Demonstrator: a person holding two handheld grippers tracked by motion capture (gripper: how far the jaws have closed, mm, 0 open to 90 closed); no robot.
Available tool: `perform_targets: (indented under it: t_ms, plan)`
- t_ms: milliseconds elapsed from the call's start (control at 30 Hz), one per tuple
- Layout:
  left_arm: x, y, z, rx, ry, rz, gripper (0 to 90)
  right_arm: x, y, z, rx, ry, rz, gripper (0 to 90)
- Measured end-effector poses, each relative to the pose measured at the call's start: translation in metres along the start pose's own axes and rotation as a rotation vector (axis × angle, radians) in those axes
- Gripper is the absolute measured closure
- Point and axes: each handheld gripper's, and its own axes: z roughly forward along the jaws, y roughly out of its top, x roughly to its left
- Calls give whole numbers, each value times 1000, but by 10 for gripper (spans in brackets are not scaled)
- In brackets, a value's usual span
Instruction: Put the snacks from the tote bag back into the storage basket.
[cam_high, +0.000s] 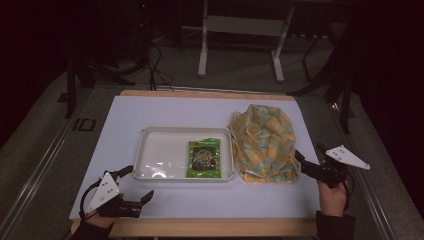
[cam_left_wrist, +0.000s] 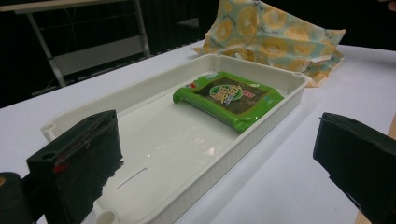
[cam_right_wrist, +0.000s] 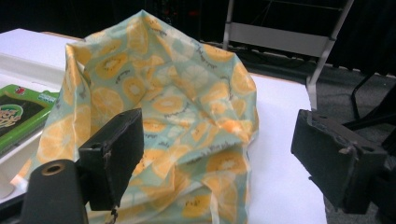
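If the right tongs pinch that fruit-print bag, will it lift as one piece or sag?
The bag looks like thin, crumpled fabric, so it will probably sag and fold rather than hold shape. It seems light, likely dragging on the table before it lifts. The right tongs stand open beside it; pinching a raised fold probably grips best.

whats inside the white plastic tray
One green snack packet lies flat at the right end of the white plastic tray; the rest is bare. Whatever is beneath the packet is covered.

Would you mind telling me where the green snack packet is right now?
In the high view, the green snack packet lies flat in the right end of the white tray, just left of the crumpled fruit-print bag.
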Motion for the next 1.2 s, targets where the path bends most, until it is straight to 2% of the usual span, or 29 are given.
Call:
perform_targets:
  t_ms: [267, 500, 600, 833, 1200]
  plan:
    - [0, 0, 0, 2, 0, -1, 14, 0, -19, -9, 9, -25, 24, 170]
    - [1, -1, 0, -2, 4, -3, 14, 2, -36, -12, 34, -39, 24, 170]
    - [1, 0, 0, 1, 1, 0, 14, 6, -42, -12, 43, -45, 9, 169]
    - [0, 0, -1, -2, 2, 3, 14, 13, -48, -12, 47, -60, -24, 170]
    - [0, 0, -1, 1, 0, 6, 15, 11, -51, -10, 46, -65, -30, 170]
